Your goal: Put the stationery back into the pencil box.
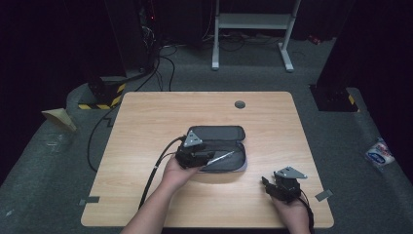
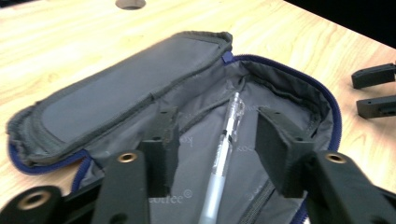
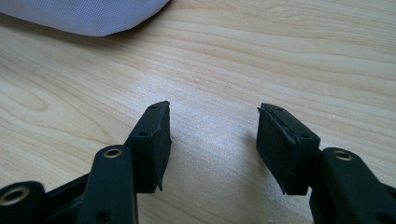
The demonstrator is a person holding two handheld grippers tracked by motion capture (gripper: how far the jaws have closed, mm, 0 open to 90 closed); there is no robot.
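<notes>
With the left gripper spread wide over the pen lying inside the open pencil case, centring before closing seems wise, while the right gripper waits open, near right.

Inside the open grey pencil case, pale print on the lining shows partial letters: one fragment reads roughly "...ottee" followed by a small © mark, and fainter repeats elsewhere are too blurred to make out. The clear pen lying there carries dark marks, unreadable.
</notes>
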